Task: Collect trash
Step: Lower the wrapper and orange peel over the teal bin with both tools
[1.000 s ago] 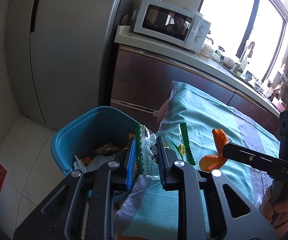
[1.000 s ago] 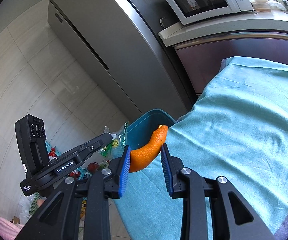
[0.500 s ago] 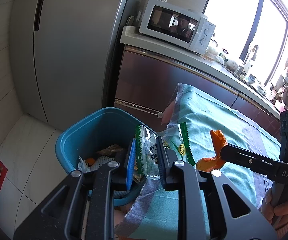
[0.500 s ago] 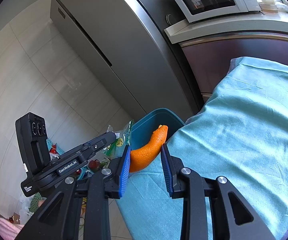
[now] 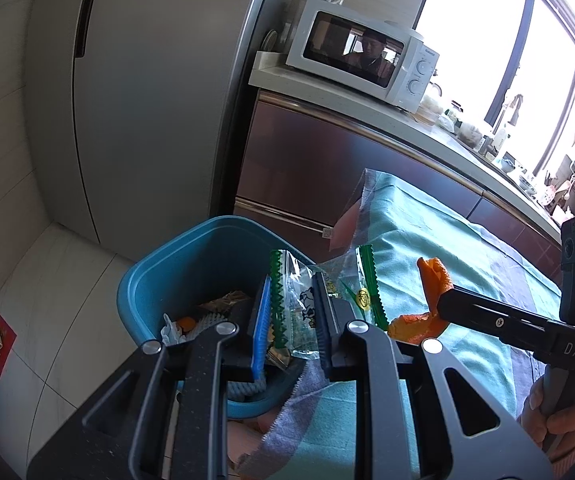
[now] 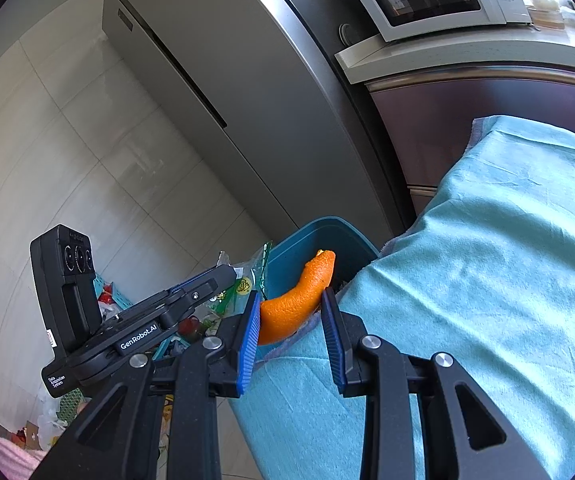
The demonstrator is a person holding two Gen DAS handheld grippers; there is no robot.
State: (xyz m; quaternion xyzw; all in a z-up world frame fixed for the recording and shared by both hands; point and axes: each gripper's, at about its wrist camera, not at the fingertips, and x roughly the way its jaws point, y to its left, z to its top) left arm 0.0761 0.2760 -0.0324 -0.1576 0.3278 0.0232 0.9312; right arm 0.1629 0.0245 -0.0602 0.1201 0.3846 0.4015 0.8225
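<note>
My left gripper [image 5: 291,316] is shut on a clear plastic wrapper [image 5: 287,300] with green zigzag edges and holds it over the near rim of the blue trash bin [image 5: 175,264]. The bin has scraps in its bottom. To the right, my right gripper [image 6: 289,320] is shut on a curved piece of orange peel [image 6: 299,300], held above the edge of the teal tablecloth [image 6: 487,260], just short of the blue bin [image 6: 327,228]. The left wrist view shows the peel [image 5: 433,284] in the right gripper's black fingers [image 5: 487,316]. The right wrist view shows the left gripper [image 6: 223,276] with the wrapper [image 6: 247,280].
The bin stands on the tiled floor between the table's end and a tall grey fridge [image 5: 147,100]. A white microwave [image 5: 363,60] sits on the counter behind. Loose bags and litter lie on the floor [image 6: 107,304] at left. A hand [image 5: 555,412] grips the right tool.
Both views have shifted slightly, and the bin sits a little more centred in the left wrist view. Both grips look the same as before.
</note>
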